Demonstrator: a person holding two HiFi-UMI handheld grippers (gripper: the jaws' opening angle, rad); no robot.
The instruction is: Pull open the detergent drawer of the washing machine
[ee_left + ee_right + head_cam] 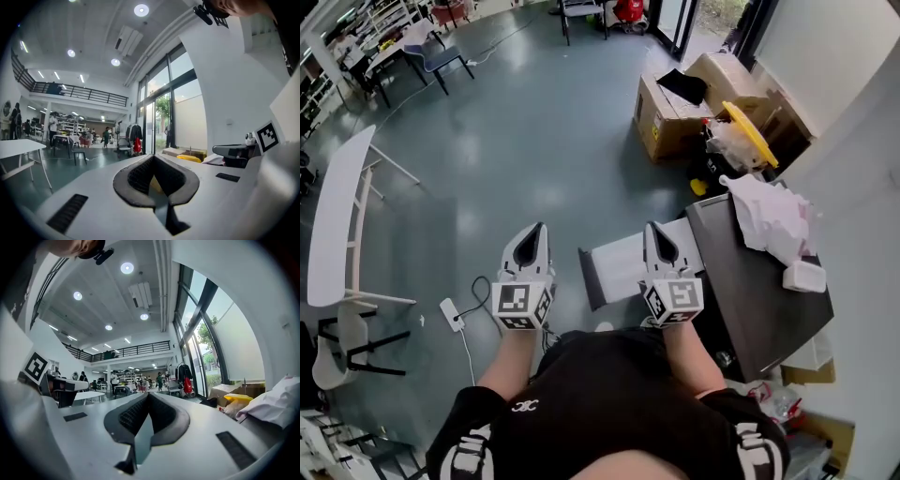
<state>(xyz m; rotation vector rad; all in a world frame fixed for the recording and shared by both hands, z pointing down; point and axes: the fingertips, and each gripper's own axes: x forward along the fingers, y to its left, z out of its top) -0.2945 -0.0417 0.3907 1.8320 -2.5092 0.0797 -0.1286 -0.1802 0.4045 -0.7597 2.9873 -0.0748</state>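
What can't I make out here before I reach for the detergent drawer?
- Washing machine front: the head view shows only its dark top from above, so the drawer isn't identifiable.
- White panel beside it: partly covered by the right tool; drawer or door, cannot tell.
- Both gripper views: aimed into the room, machine front outside them.

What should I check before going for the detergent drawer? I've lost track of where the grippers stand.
1. The left gripper is empty: ok, jaws together on nothing.
2. The right gripper is empty: ok, likewise shut.
3. Jaws apart for a grasp: not ok.
4. Both aimed at the washer: not ok, they point out across the floor, with the washer off to the right.
5. The drawer is found: cannot tell; a white panel lies beside the washer, but what it is stays unclear.
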